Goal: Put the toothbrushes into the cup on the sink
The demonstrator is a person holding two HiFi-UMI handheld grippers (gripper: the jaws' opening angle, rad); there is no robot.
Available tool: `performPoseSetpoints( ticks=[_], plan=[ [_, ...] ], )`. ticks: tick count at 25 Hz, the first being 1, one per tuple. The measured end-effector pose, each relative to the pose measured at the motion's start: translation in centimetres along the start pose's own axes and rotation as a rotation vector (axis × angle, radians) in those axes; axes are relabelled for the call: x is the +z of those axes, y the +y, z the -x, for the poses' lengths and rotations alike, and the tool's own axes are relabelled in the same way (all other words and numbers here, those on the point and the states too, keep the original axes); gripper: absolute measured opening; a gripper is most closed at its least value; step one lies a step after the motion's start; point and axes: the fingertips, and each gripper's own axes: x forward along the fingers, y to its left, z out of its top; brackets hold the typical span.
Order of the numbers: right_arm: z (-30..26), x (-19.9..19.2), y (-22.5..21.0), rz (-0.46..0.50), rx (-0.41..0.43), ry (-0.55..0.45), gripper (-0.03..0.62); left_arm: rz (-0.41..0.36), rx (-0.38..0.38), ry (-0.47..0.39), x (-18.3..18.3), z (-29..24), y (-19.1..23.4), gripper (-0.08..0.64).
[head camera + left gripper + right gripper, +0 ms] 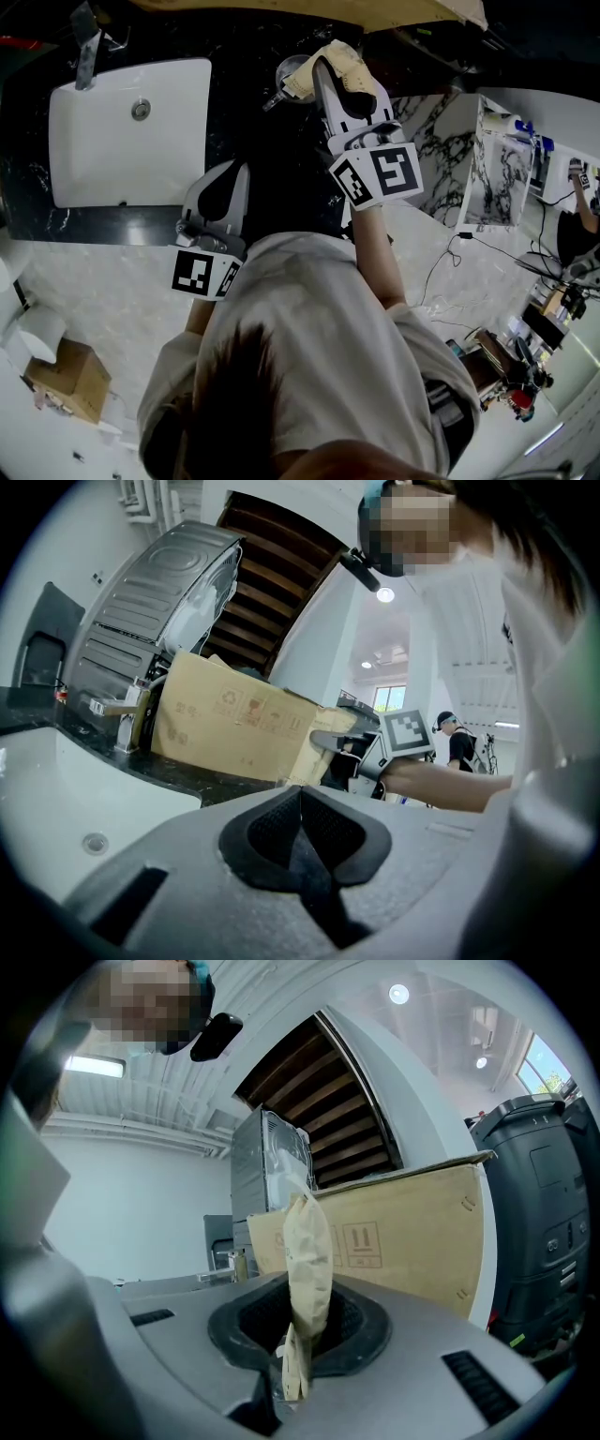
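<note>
My right gripper [326, 75] reaches over the dark counter and is shut on a beige paper packet [349, 58]. In the right gripper view the packet [307, 1260] stands upright between the jaws of that gripper [298, 1335], and what is inside it is hidden. Just left of the jaws sits a clear round thing that looks like a cup [287, 75]. My left gripper [228, 178] hangs lower, near the counter's front edge, shut with nothing in it [300, 808]. No bare toothbrush shows.
A white sink basin [94, 150] is set in the black counter at the left, with a faucet [124, 726] behind it. A large cardboard sheet [234, 726] leans along the back. Marble floor, a cardboard box [70, 375] and cables lie below.
</note>
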Motion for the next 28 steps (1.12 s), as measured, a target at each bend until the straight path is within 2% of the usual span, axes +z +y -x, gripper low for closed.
performPoseSetpoints(
  ticks=[13,28],
  plan=[
    [-0.7,-2.8,0.5,0.028,0.008,0.054,0.043,-0.001,0.004,0.003,0.0,0.1,0.2,0.015],
    [-1.2,-3.3,-0.9,0.001,-0.026,0.044,0.043,-0.007,-0.011,-0.002,0.3,-0.1,-0.2,0.015]
  ],
)
